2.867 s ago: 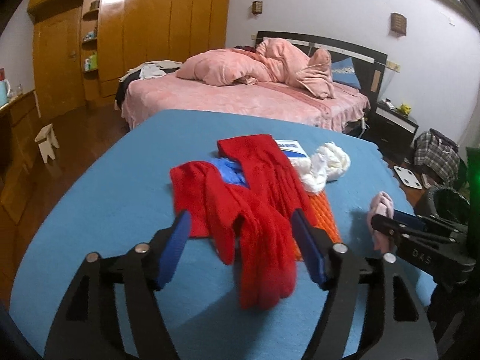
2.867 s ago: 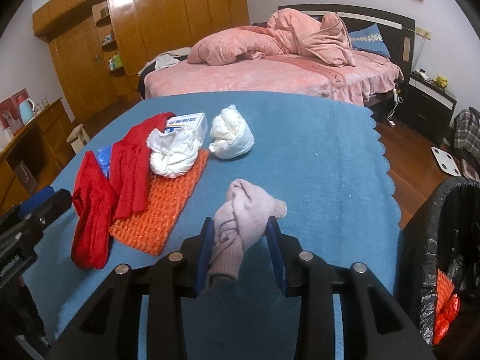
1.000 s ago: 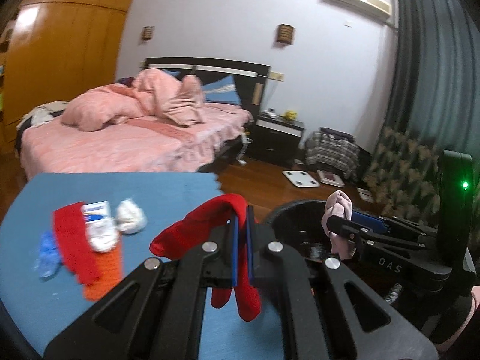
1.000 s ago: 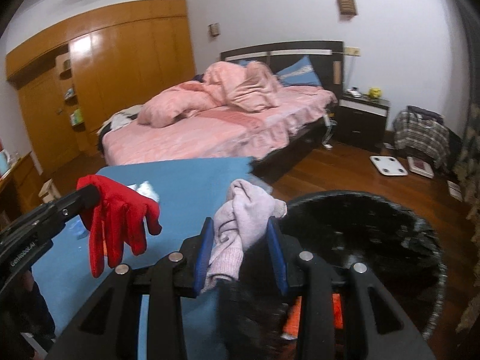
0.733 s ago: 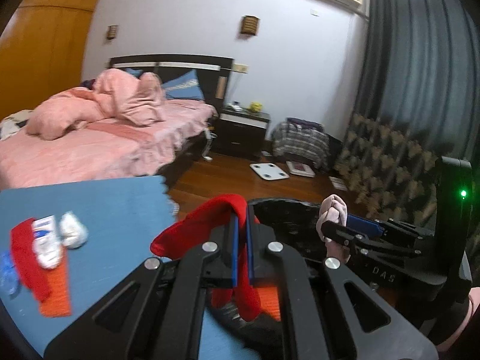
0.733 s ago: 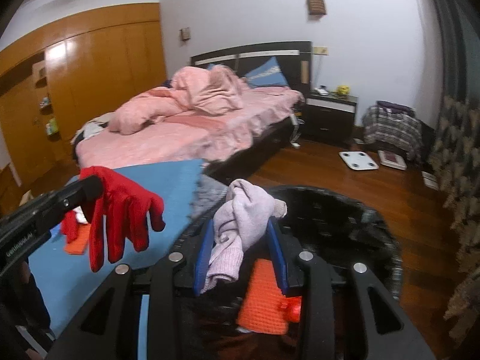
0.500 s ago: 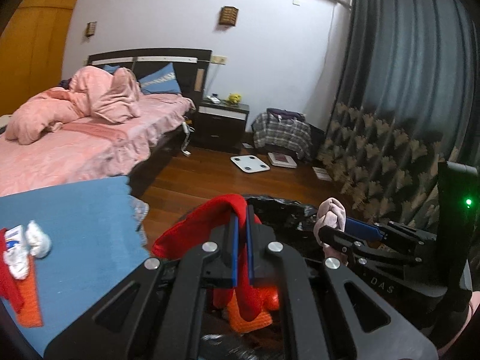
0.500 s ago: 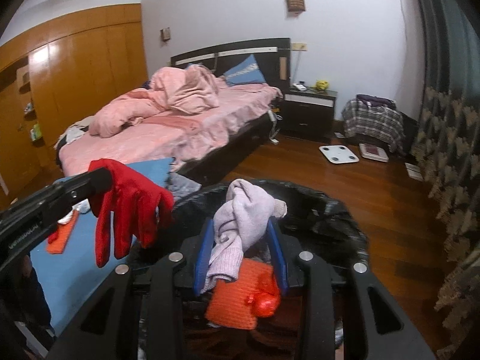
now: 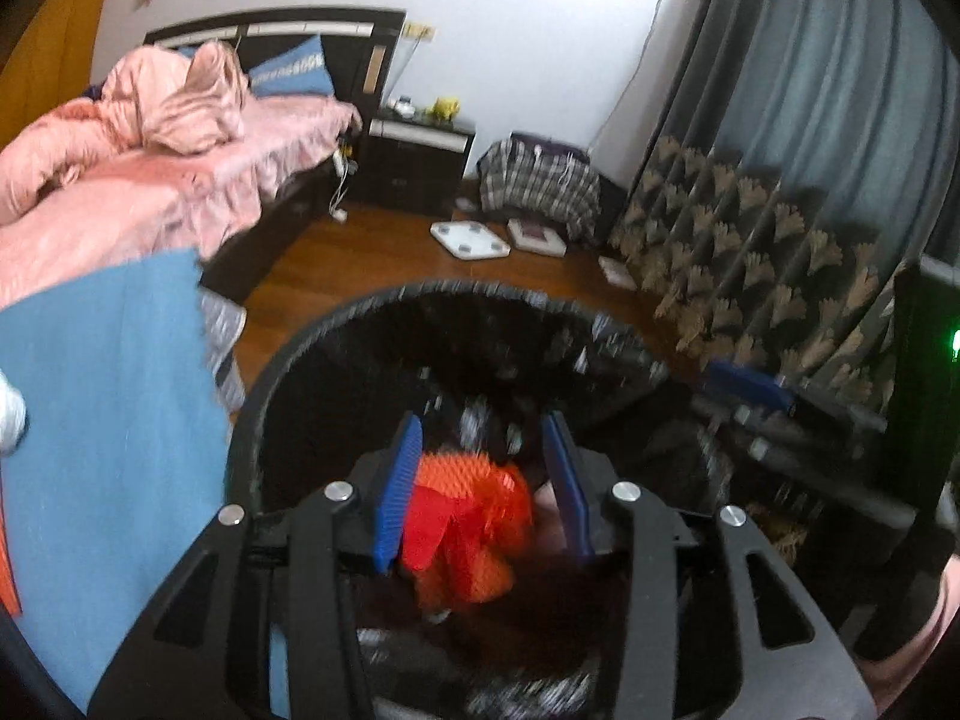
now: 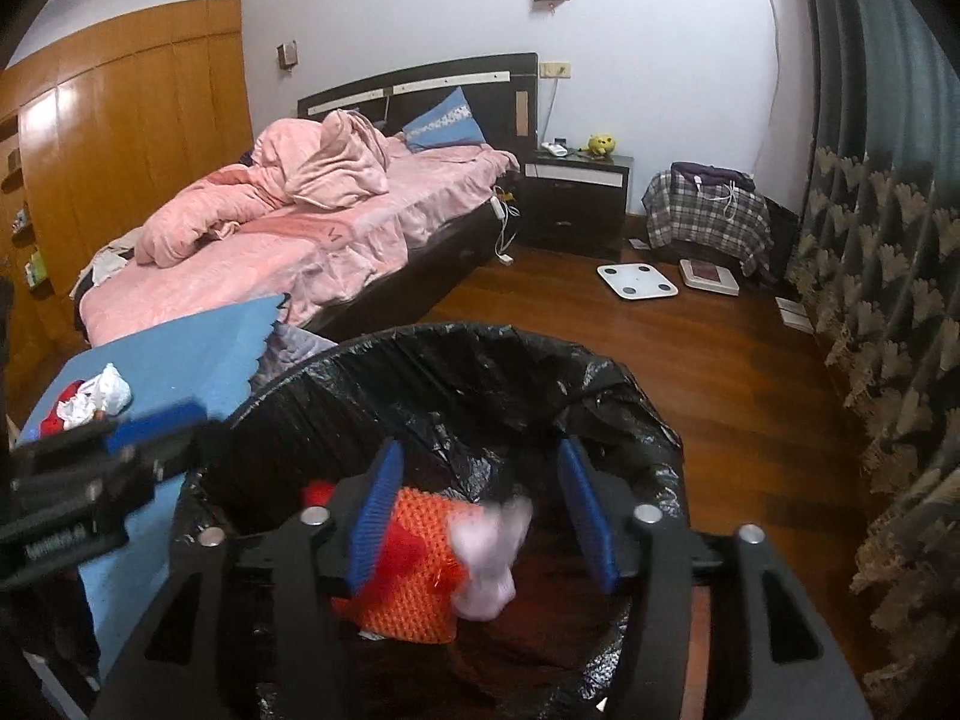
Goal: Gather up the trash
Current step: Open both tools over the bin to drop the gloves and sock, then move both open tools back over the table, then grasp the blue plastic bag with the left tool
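Hovering over black-lined bin (image 10: 606, 378): left gripper (image 9: 483, 480) and right gripper (image 10: 483, 510), both spread wide, gripping nothing. Lying inside bin: red glove (image 9: 429, 525), pink sock (image 10: 489, 564), orange mesh (image 10: 414, 576).

We're looking at a home bedroom: unmade bed (image 10: 312, 222) w/ pink duvet, dark nightstand (image 10: 576, 198) beside it, wooden wardrobe (image 10: 120, 138) lining the wall, bathroom scale (image 10: 637, 281) lying on wood floor, patterned curtains (image 10: 882, 276) hanging at the right edge.
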Demonstrator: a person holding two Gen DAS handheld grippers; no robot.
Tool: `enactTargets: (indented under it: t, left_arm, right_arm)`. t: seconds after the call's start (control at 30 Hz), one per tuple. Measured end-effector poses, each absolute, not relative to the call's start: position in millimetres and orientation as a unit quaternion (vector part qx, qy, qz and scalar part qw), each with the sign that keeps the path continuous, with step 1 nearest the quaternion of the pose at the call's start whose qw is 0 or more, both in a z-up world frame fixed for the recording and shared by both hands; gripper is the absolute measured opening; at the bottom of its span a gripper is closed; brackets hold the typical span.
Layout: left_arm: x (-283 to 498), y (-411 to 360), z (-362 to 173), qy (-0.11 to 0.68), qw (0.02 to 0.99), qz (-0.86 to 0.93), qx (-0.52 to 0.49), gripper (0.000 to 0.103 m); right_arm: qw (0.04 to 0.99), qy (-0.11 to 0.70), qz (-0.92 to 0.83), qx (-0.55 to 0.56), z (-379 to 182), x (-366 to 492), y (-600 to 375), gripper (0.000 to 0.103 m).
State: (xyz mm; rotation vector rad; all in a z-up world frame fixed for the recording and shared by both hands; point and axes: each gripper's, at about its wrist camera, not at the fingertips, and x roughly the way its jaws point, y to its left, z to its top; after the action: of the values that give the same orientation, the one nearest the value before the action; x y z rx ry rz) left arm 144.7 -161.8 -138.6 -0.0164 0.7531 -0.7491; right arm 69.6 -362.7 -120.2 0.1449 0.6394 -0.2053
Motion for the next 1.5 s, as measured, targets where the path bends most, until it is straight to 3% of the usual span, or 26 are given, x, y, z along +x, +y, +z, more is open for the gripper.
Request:
enactTargets:
  t: [0.2, 0.33, 0.43, 0.63, 1.13, 1.5]
  left_arm:
    - [134.0, -127.2, -152.1, 0.367, 0.873, -0.321, -0.003, 0.044]
    - [126.5, -90.8, -143.5, 0.337, 0.900, -0.278, 0.000, 0.059]
    - [121.8, -58.5, -135.3, 0.315, 0.919, -0.236, 0.004, 0.073]
    - [125.1, 18.3, -123.0, 0.296, 0.945, -0.139, -0.011, 0.085]
    - [149.0, 179.0, -140.4, 0.303, 0.950, 0.056, -0.043, 0.086]
    - [193.6, 222.0, -166.4, 0.346, 0.934, 0.067, -0.065, 0.070]
  right_arm:
    - [0.944, 0.309, -0.092, 0.067, -118.2, 70.7, -350.1, 0.075]
    - [0.948, 0.302, -0.081, 0.064, -114.1, 73.8, -333.8, 0.091]
    - [0.951, 0.297, -0.055, 0.067, -108.5, 82.1, -312.2, 0.097]
    - [0.954, 0.295, 0.002, 0.053, -102.6, 108.3, -256.3, 0.097]
    - [0.948, 0.296, 0.119, 0.008, -127.0, 182.0, -97.3, 0.097]
    - [0.938, 0.314, 0.149, 0.007, -152.4, 214.2, -42.5, 0.091]
